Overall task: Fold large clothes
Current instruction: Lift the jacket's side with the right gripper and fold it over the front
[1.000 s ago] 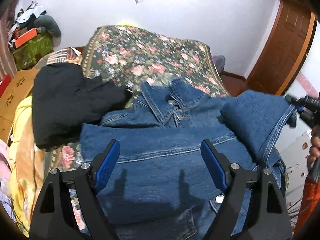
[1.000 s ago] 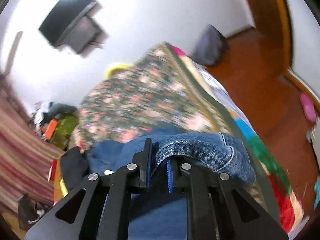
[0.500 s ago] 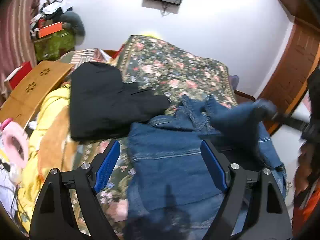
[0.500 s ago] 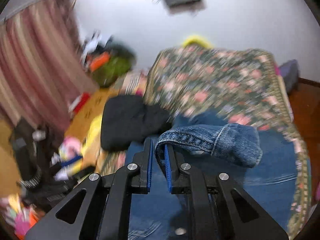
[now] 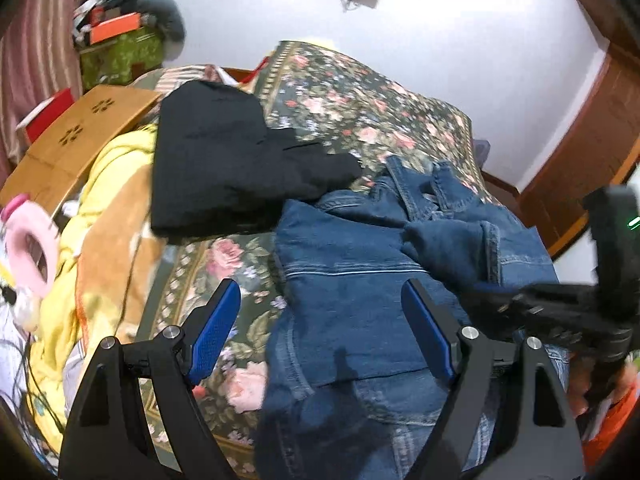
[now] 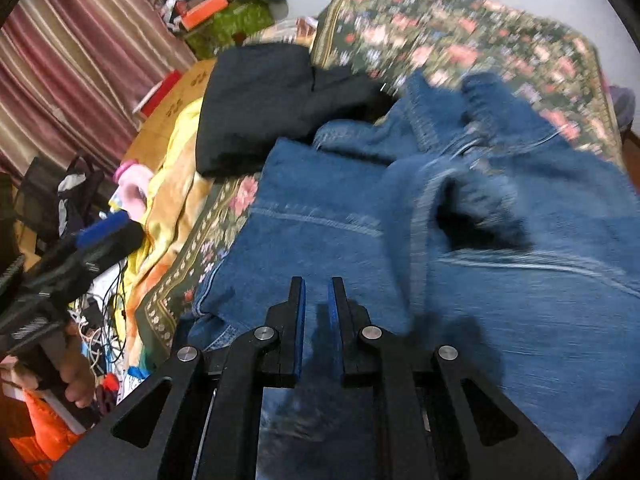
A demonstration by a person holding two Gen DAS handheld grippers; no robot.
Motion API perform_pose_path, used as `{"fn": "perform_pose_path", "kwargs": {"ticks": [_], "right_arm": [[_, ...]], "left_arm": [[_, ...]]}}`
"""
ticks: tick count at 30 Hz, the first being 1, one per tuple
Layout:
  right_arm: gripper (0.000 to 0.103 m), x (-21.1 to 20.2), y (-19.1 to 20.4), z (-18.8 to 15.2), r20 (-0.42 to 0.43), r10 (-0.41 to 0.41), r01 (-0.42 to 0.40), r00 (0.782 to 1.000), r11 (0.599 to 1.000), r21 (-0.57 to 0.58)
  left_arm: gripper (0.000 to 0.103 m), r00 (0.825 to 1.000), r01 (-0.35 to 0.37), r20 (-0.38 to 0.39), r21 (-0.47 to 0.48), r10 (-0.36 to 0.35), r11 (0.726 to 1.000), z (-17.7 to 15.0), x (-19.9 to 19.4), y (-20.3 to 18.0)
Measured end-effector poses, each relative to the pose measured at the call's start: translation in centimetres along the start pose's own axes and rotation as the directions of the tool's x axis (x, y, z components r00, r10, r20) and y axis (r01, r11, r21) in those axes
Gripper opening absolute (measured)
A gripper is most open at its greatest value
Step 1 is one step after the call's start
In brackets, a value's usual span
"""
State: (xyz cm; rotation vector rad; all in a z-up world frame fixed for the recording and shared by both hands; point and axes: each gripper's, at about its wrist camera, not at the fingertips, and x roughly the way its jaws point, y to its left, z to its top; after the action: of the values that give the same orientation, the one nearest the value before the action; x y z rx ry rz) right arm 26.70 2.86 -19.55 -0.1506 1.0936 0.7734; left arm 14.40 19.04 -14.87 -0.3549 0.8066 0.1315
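The right tool (image 6: 317, 292) is hanging over the denim jacket (image 6: 340, 216) with its blue pads pressed nearly together and nothing pinched between them; only a thin slit of denim is showing through the gap. Just beyond its tips, the jacket's sleeve (image 6: 472, 200) is lying folded across the jacket's body, its cuff opening facing the camera, though that part is blurred.

The left tool (image 5: 320, 320) is hovering with its jaws spread wide and empty, one pad over the floral bedspread (image 5: 360, 96) and the other over the jacket's left edge (image 5: 344, 264). In its view the right tool's black body (image 5: 560, 316) is reaching in from the right, above the jacket's lower right part.

The jacket is lying flat on the bed, collar (image 5: 420, 184) pointing toward the far wall. A black garment (image 5: 224, 160) is lying folded beside the collar, its corner touching the jacket's shoulder. Left of the bed, a yellow blanket (image 5: 104, 240) is bunching up next to a wooden board (image 5: 76, 136), and a pink ring-shaped object (image 5: 28, 248) is sitting at the edge. A striped curtain (image 6: 72, 48) is hanging on the left side.
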Motion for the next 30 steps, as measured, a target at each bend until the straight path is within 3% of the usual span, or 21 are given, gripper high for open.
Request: {"fn": "perform_pose_path", "kwargs": {"ticks": [3,8,14,19,21,23,25,27,28,30], "right_arm": [[0.016,-3.7,-1.8,-0.3,0.096,-0.048,0.048,0.994,0.999,0.007],[0.044,-8.2,-6.1,-1.6,0.211,-0.188,0.176,0.959,0.982,0.074],[0.045,-10.4,-12.2,-3.7,0.206,-0.342,0.298,0.917,0.929,0.218],[0.045,-10.3,-15.9,-6.0,0.154,-0.381,0.324,0.912,0.897,0.301],[0.045,-9.6,-17.0,-6.7,0.129,-0.373,0.315,0.919,0.890,0.330],[0.045,-8.7,-18.0,-7.6,0.101,-0.362,0.306,0.927,0.883,0.357],[0.046,-8.4,-18.8,-8.4,0.102,-0.339,0.279,0.935,0.883,0.377],[0.052,-8.5,-19.1,-9.1,0.118,-0.347,0.278,0.931,0.877,0.391],[0.056,-8.5,-19.1,-9.3,0.123,-0.353,0.281,0.927,0.874,0.395],[0.057,-8.6,-19.2,-9.5,0.136,-0.342,0.262,0.930,0.875,0.408]], "left_arm": [[0.082,1.000,0.006,0.000,0.070,-0.006,0.998,0.4,0.6,-2.4],[0.082,0.999,0.039,-0.011,0.219,-0.038,0.975,1.6,2.2,-8.3],[0.082,0.998,0.043,-0.066,0.379,-0.020,0.924,2.6,6.1,-14.1],[0.082,0.990,-0.015,-0.119,0.476,0.081,0.879,3.0,11.0,-16.2],[0.073,0.983,-0.042,-0.132,0.504,0.125,0.863,3.0,12.7,-16.5],[0.053,0.978,-0.040,-0.155,0.512,0.138,0.858,2.9,14.0,-16.5],[0.037,0.976,-0.043,-0.168,0.483,0.140,0.875,3.1,14.8,-16.0],[0.029,0.981,-0.037,-0.158,0.433,0.116,0.900,3.7,14.3,-15.3],[0.018,0.983,-0.036,-0.148,0.408,0.105,0.912,4.0,13.8,-15.1],[0.016,0.992,-0.004,-0.115,0.327,0.044,0.945,4.7,12.0,-13.8]]}}
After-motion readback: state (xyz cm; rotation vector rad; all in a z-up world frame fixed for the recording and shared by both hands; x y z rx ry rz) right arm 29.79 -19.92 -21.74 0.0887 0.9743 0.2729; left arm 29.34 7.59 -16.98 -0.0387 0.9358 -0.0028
